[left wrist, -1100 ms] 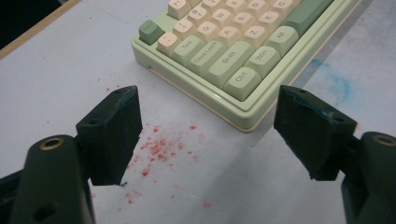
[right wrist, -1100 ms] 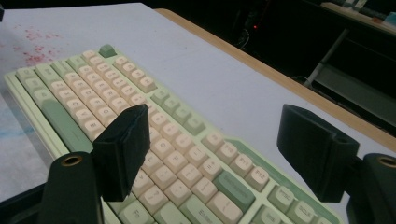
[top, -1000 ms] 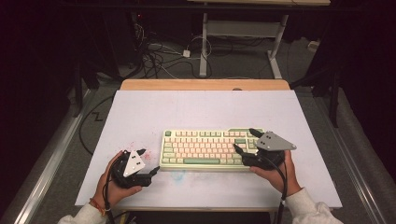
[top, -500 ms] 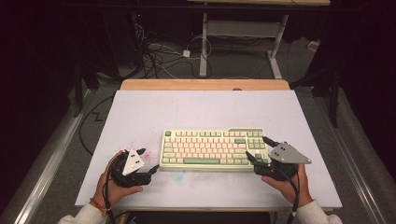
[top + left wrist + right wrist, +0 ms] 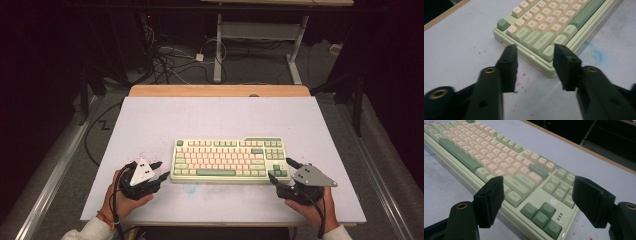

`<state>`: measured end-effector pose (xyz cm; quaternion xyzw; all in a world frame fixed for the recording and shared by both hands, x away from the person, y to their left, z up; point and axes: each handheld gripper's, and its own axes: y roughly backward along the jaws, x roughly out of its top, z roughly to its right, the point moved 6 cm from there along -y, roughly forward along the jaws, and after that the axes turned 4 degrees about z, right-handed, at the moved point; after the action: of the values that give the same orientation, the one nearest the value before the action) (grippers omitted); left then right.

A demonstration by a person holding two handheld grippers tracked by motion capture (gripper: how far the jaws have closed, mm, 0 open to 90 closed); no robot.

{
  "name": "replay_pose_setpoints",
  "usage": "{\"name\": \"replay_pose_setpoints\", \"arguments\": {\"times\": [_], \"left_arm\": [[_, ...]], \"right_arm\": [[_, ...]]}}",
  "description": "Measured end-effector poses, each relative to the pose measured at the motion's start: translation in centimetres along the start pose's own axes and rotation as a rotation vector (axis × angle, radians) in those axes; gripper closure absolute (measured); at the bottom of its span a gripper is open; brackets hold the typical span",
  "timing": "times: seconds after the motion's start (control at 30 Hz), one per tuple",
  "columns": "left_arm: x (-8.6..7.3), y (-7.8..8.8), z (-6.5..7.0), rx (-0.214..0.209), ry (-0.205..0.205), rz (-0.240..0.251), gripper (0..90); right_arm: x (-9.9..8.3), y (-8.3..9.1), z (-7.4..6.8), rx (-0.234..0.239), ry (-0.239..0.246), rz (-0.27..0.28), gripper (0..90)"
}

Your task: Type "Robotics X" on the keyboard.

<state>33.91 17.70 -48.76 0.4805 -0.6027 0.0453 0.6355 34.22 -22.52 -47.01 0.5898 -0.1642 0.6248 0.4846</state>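
A pale green keyboard (image 5: 227,159) with cream keys lies in the middle of the white table (image 5: 215,117). My left gripper (image 5: 161,170) rests at its front left corner (image 5: 550,71). Its jaws have just been closing, and that corner sits in the gap at their tips without either pad visibly pressing on it, so it counts as open. My right gripper (image 5: 280,169) is at the front right corner, by the arrow keys (image 5: 541,216). It stands open and wide, with the corner lying between its jaws untouched.
A wooden strip (image 5: 220,90) runs along the table's far edge. Beyond it, cables (image 5: 170,60) lie on the floor among white desk legs (image 5: 218,55). Red specks (image 5: 524,75) and a blue smudge (image 5: 596,53) mark the table near the keyboard.
My right gripper has drawn back off the keyboard's right end, to the right and toward the near edge. The left gripper's jaws have narrowed while the left hand stayed put.
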Motion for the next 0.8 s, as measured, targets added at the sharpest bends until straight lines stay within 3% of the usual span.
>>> {"name": "replay_pose_setpoints", "arguments": {"times": [0.17,0.27,0.57,0.8], "left_arm": [[0.3,-0.1,0.3,-0.038,-0.011,-0.020,80.2],[0.6,-0.3,0.5,-0.054,-0.019,-0.027,87.2],[2.3,-1.5,1.2,-0.098,-0.060,-0.049,87.4],[3.2,-2.5,1.5,-0.129,-0.060,-0.057,87.4]], "right_arm": [[-0.2,0.2,-0.3,0.007,0.003,-0.015,26.3],[-0.2,0.2,-0.4,0.008,0.011,-0.016,26.3],[-0.3,0.0,-0.4,0.015,0.014,-0.023,26.5],[-0.4,-0.1,-0.5,0.040,-0.011,-0.036,26.6]]}}
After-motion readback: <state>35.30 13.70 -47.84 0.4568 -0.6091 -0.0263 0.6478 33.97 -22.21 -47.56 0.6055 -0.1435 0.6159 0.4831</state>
